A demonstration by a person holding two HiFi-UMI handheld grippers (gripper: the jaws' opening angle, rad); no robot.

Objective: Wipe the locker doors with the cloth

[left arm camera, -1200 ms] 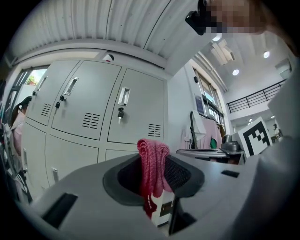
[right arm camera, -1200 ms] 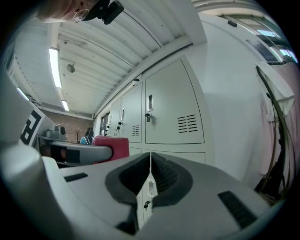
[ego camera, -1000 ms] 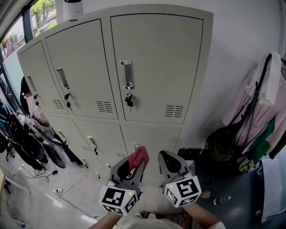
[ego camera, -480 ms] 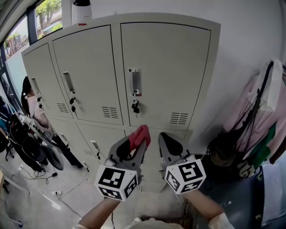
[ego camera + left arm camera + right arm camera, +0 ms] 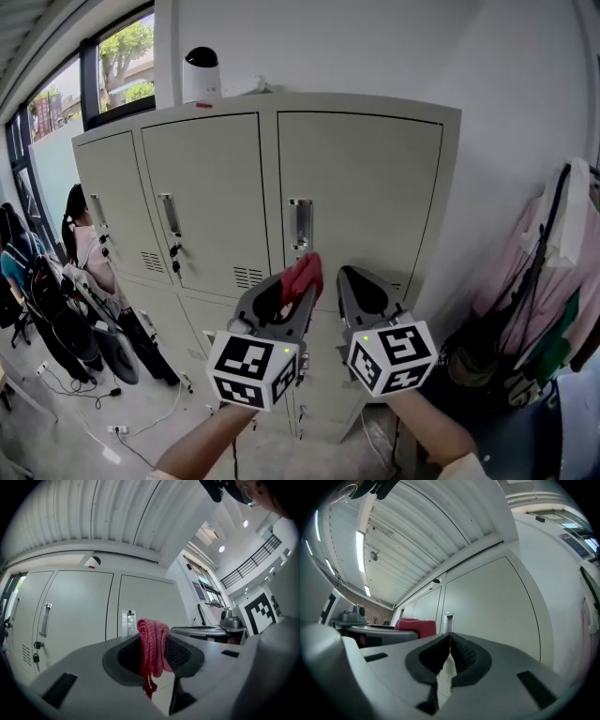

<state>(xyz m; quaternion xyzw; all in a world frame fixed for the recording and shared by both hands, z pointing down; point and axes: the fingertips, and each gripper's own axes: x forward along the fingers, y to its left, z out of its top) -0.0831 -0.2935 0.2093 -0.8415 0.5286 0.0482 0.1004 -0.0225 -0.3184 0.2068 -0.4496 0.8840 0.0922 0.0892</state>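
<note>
In front of the upper locker doors, your left gripper, raised since a second ago, clamps the red cloth. Your right gripper sits closed, empty. Wiping probably hasn't begun.

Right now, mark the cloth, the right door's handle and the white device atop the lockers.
cloth [image 5: 152, 641]: left gripper view, middle of its folds.
handle [image 5: 301, 225]: head view, middle of its plate.
white device [image 5: 201, 82]: head view, its white body.

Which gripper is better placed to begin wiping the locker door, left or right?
Probably the left gripper: its jaws are shut on the red cloth, facing the locker door. The right gripper is shut and empty.
</note>
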